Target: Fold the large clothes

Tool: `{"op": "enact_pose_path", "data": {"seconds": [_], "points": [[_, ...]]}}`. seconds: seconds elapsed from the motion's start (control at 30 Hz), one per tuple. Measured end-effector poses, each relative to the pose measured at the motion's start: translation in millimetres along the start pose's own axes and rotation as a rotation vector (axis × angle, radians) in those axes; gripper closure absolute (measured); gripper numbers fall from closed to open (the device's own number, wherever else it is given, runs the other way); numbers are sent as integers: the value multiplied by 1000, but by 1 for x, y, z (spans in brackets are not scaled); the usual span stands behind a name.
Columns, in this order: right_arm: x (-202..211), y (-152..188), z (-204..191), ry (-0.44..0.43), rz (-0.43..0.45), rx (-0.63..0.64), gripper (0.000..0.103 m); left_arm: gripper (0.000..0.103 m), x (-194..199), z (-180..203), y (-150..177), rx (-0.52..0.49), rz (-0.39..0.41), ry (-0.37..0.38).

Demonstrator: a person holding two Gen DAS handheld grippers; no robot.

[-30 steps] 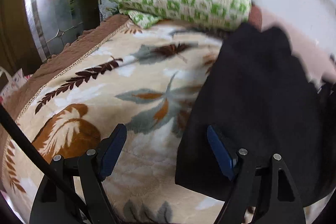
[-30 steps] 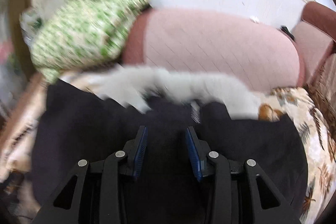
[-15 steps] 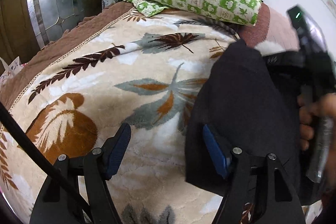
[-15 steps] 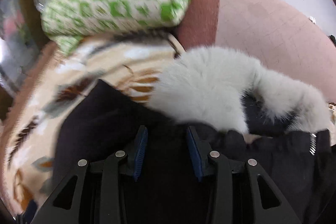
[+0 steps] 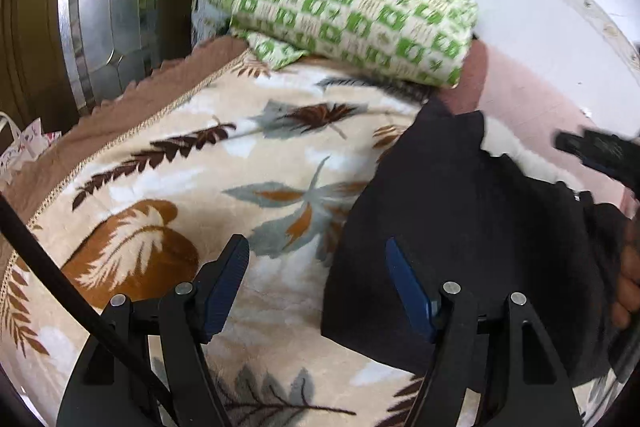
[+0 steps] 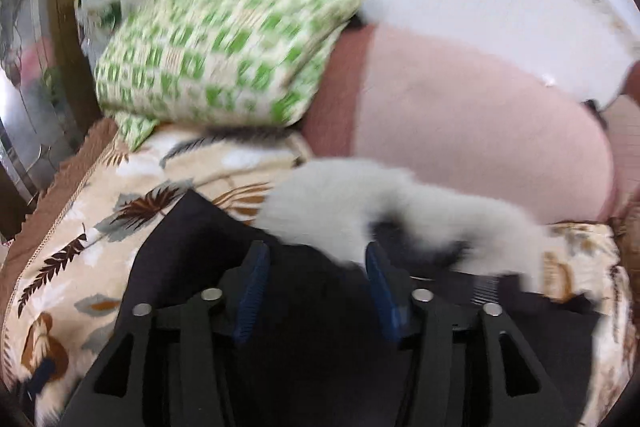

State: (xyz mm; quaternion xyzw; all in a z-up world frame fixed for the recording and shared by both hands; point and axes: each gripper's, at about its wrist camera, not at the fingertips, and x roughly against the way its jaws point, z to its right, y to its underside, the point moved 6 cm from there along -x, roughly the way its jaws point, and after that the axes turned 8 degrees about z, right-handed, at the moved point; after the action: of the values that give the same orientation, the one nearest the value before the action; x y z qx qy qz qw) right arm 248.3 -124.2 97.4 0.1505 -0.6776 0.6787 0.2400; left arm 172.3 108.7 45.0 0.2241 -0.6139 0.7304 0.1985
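A large black coat (image 5: 460,227) with a white fur collar (image 6: 400,203) lies on the leaf-patterned blanket (image 5: 200,187) of a bed. My left gripper (image 5: 316,255) hangs open above the coat's left edge. Its right finger is over the black cloth and its left finger over the blanket, with nothing gripped. My right gripper (image 6: 316,263) hovers over the coat just short of the fur collar. Its jaws are opening, and the black cloth lies below the pads, not pinched. In the left wrist view, the right gripper's body (image 5: 600,155) and a hand (image 5: 628,287) show at the right edge.
A folded green-checked quilt (image 5: 352,19) rests at the head of the bed, next to a pink padded bolster (image 6: 480,115). A mirrored door panel (image 5: 120,7) stands left of the bed, by the brown blanket border (image 5: 120,115). A white wall is behind.
The right gripper's jaws have spread wider and it has drawn back from the fur collar. The left gripper has lifted slightly and stays open.
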Motion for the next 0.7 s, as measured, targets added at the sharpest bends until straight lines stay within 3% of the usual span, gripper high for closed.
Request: {"op": "enact_pose_path", "data": {"seconds": [0.2,0.33,0.43,0.6,0.7], "points": [[36,44,94,175,6,-74,44,33,9,12,11,-17,-21,52],[13,73,143,170,-80,-241,44,33,5,18,17,-38,-36,50],[-20,80,144,145,-130,-270,41,33,0,19,20,-48,-42,42],[-75,93,147,212,-203,-252,17,33,-9,18,21,-42,-54,32],[-85,95,155,229,-201,-288,12,33,-8,19,17,-41,-44,25]]}}
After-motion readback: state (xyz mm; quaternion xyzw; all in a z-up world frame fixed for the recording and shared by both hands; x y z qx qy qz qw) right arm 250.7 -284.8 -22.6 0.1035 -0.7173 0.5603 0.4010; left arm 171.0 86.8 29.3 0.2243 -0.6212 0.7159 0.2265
